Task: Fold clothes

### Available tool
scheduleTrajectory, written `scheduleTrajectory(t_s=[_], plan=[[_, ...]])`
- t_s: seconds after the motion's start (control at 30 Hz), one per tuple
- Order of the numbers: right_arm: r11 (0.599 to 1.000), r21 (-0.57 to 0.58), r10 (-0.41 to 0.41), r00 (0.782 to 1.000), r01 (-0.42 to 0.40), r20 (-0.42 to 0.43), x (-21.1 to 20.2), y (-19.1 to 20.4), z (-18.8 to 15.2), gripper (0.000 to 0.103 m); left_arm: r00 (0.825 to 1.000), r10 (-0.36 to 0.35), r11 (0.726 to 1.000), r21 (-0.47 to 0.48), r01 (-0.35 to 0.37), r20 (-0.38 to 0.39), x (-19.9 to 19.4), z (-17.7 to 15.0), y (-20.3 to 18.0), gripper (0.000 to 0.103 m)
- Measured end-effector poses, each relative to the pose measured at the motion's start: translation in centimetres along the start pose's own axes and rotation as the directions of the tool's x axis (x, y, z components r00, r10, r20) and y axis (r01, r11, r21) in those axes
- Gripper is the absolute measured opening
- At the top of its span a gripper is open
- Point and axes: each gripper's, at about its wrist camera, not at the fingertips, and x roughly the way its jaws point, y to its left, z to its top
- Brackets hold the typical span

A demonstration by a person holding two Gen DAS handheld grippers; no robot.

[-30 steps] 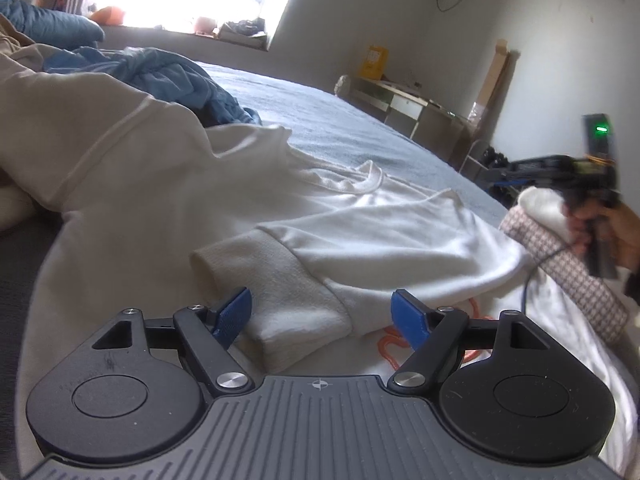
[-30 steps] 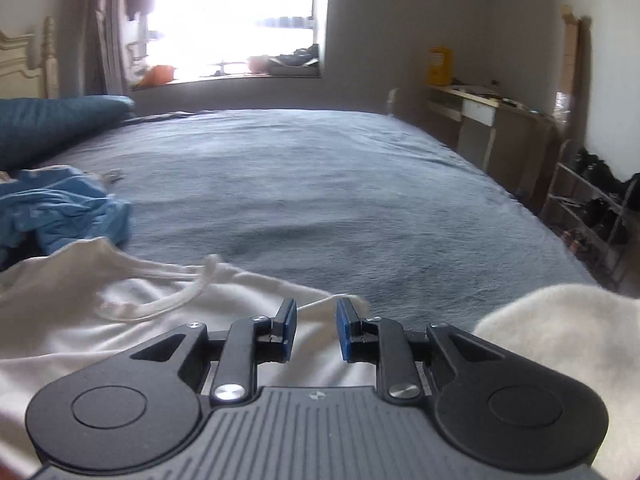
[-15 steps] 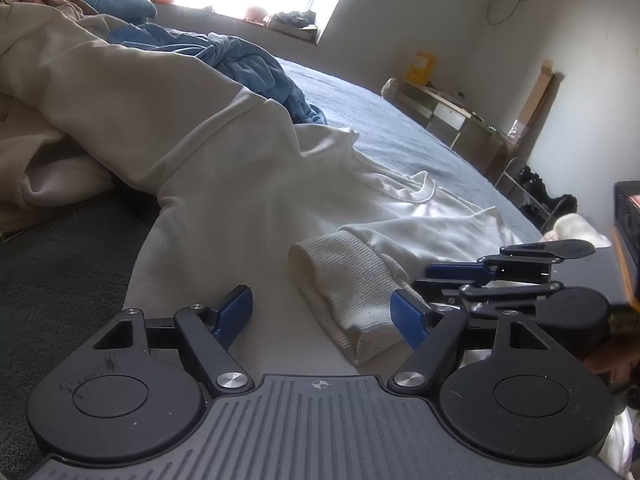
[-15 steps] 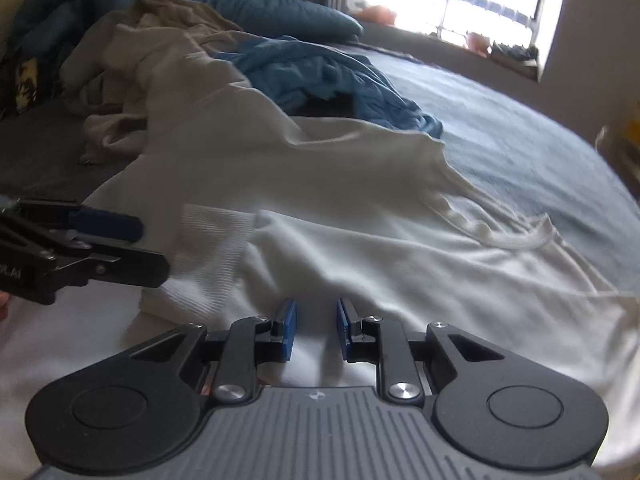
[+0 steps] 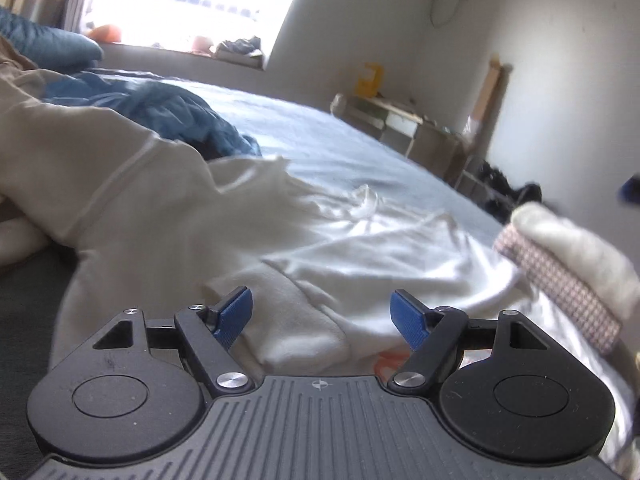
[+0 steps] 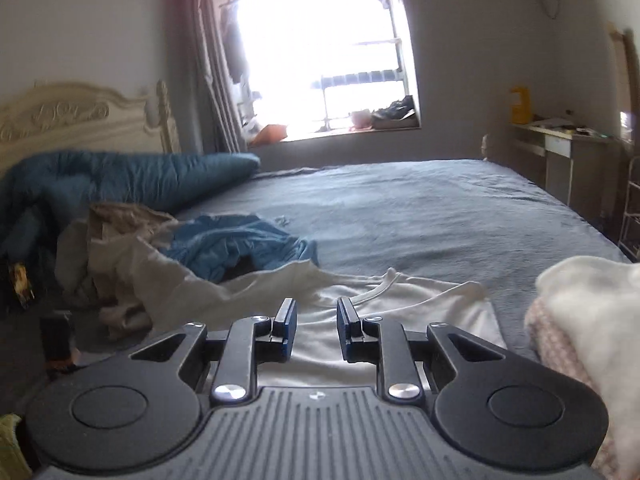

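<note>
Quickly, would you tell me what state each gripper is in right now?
Left gripper: open wide, holding nothing; the white sweatshirt's cuff lies between its fingers.
Right gripper: open narrowly, holding nothing.

Sweatshirt (image 6: 360, 300) on bed (image 6: 420, 208), crumpled garment (image 6: 232, 244) behind-left, folded stack (image 6: 580, 312) right

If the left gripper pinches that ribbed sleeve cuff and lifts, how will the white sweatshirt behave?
Probably floppy: the white sweatshirt lies creased and draped flat. The cuff looks thicker, so the open left gripper should hold it well. The body will likely trail and drag across the bed.
</note>
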Motion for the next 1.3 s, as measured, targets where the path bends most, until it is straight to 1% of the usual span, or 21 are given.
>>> scheduleTrajectory(t_s=[0.03,0.1,0.17,0.2,0.33,0.43,0.53,0.7,0.77,0.87,0.93,1.0,1.03,1.1,1.2,1.23,1.3], plan=[[1.0,0.031,0.0,1.0,0.0,-0.023,-0.7,-0.9,0.2,0.024,1.0,0.007,1.0,0.012,-0.007,-0.02,0.5,-0.1,-0.3,0.077],[0.996,0.089,-0.001,0.997,0.007,-0.072,-1.9,-2.6,0.3,0.024,0.996,0.047,0.999,0.011,-0.046,-0.07,1.5,-0.5,-0.2,0.077],[0.994,0.093,-0.045,0.986,0.06,-0.16,0.3,-3.5,-0.8,0.024,0.994,0.056,0.998,-0.02,-0.058,-0.093,1.8,-0.9,0.3,0.077],[0.993,0.089,-0.06,0.98,0.078,-0.191,1.8,-3.8,-1.5,0.024,0.995,0.051,0.998,-0.028,-0.054,-0.089,1.6,-0.9,0.5,0.077],[0.992,0.104,-0.046,0.968,0.074,-0.245,9.0,-4.0,-4.4,0.026,0.996,0.039,0.998,-0.04,-0.043,-0.081,1.3,-1.1,0.7,0.077],[0.997,0.059,-0.039,0.975,0.053,-0.218,13.3,-2.7,-6.1,0.026,0.997,0.03,0.998,-0.049,-0.034,-0.075,1.1,-1.1,0.9,0.077],[0.998,-0.015,-0.064,0.97,0.062,-0.237,15.4,-1.4,-7.0,0.026,0.998,0.018,0.997,-0.073,-0.022,-0.064,0.5,-0.8,1.4,0.077],[0.988,-0.135,-0.106,0.959,0.073,-0.263,18.7,0.8,-8.4,0.028,1.0,0.012,0.99,-0.142,-0.012,0.001,-2.1,0.2,3.4,0.077],[0.991,-0.12,-0.096,0.961,0.066,-0.259,18.1,1.6,-7.4,0.028,0.999,0.029,0.984,-0.178,-0.021,0.041,-3.6,0.7,4.7,0.077],[0.992,-0.126,-0.043,0.974,0.015,-0.222,17.3,4.3,-5.2,0.028,0.992,0.077,0.97,-0.24,-0.051,0.101,-5.8,1.4,6.9,0.077],[0.991,-0.131,-0.007,0.98,-0.019,-0.197,16.8,6.2,-3.7,0.028,0.982,0.132,0.952,-0.293,-0.089,0.131,-7.0,1.6,8.6,0.077],[0.989,-0.137,0.029,0.985,-0.053,-0.172,16.2,8.0,-2.2,0.031,0.969,0.194,0.93,-0.343,-0.132,0.152,-8.1,1.6,10.2,0.077],[0.987,-0.142,0.05,0.986,-0.073,-0.16,16.0,9.0,-1.5,0.032,0.96,0.234,0.917,-0.364,-0.165,0.155,-8.6,1.5,11.0,0.077],[0.977,-0.161,0.115,0.982,-0.139,-0.15,16.4,12.2,-0.2,0.033,0.936,0.314,0.884,-0.408,-0.228,0.156,-9.6,1.3,12.6,0.077],[0.953,-0.188,0.212,0.966,-0.238,-0.151,17.9,17.3,1.6,0.037,0.891,0.427,0.825,-0.47,-0.314,0.154,-11.0,1.0,15.0,0.077],[0.945,-0.184,0.244,0.957,-0.271,-0.157,18.7,19.1,2.1,0.04,0.877,0.453,0.808,-0.488,-0.329,0.158,-11.5,0.8,15.9,0.077],[0.926,-0.175,0.307,0.937,-0.335,-0.169,20.4,22.5,3.1,0.041,0.852,0.501,0.773,-0.522,-0.361,0.152,-12.6,0.3,17.5,0.077]])
